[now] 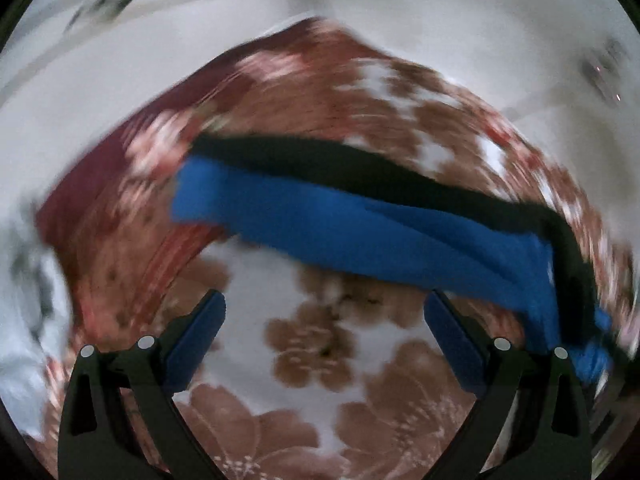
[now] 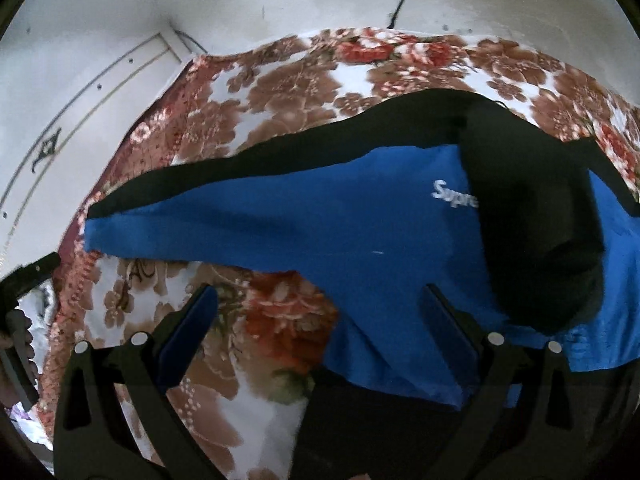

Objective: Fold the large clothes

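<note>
White "Supre" lettering (image 2: 455,196) on blue-black hoodie (image 2: 360,240), right view only; both tongs (image 1: 324,320) (image 2: 318,312) released.

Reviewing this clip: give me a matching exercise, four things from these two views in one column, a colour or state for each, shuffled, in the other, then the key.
Things:
1. sleeve
2. hood
3. bedspread
4. left gripper

Colour or state:
A. floral brown, red and white
B. open, holding nothing
C. black, lying over the blue chest
D. blue with a black strip, stretched out to the left

Pairs: 1-D, 2-C, 3-A, 4-B
</note>
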{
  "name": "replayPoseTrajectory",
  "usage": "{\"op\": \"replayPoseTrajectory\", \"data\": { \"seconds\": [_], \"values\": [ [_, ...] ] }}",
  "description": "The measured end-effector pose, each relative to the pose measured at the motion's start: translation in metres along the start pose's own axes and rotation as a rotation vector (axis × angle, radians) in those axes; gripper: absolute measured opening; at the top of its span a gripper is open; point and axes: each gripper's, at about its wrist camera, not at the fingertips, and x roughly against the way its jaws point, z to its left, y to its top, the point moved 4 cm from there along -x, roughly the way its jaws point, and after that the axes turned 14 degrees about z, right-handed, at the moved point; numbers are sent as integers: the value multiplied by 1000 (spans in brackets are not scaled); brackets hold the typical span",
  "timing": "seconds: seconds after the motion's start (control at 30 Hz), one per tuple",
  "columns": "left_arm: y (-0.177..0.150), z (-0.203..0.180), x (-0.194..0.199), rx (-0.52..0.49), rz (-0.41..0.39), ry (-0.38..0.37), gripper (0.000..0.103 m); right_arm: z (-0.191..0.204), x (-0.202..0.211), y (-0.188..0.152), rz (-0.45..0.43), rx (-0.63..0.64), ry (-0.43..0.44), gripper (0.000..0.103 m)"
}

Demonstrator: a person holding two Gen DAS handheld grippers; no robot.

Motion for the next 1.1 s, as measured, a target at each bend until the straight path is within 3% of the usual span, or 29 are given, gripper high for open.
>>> {"op": "replayPoseTrajectory", "data": {
  "seconds": [0.07, 0.27, 0.4, 0.6, 0.97, 1.07, 1.1],
  "values": [
    [6, 35, -15, 104, 13, -21, 98, 8, -8, 2, -16, 21, -31, 98],
    [21, 83, -51, 210, 19, -42, 98, 20, -50, 6, 40, 29, -78, 98],
    [31, 83, -60, 203, -4, -66, 98, 24, -64, 6, 50, 29, -84, 98],
    [51, 82, -76, 170, -2, -188, 97, 27, -80, 7, 68, 37, -104, 98],
    [82, 76, -101, 175, -49, -263, 97, 5, -97, 15, 79, 71, -159, 98],
    [91, 78, -97, 196, -81, -330, 93, 1, -100, 18, 77, 61, -160, 98],
    [92, 80, -96, 211, -87, -367, 80, 0, -101, 18, 76, 57, -158, 98]
  ]
}}
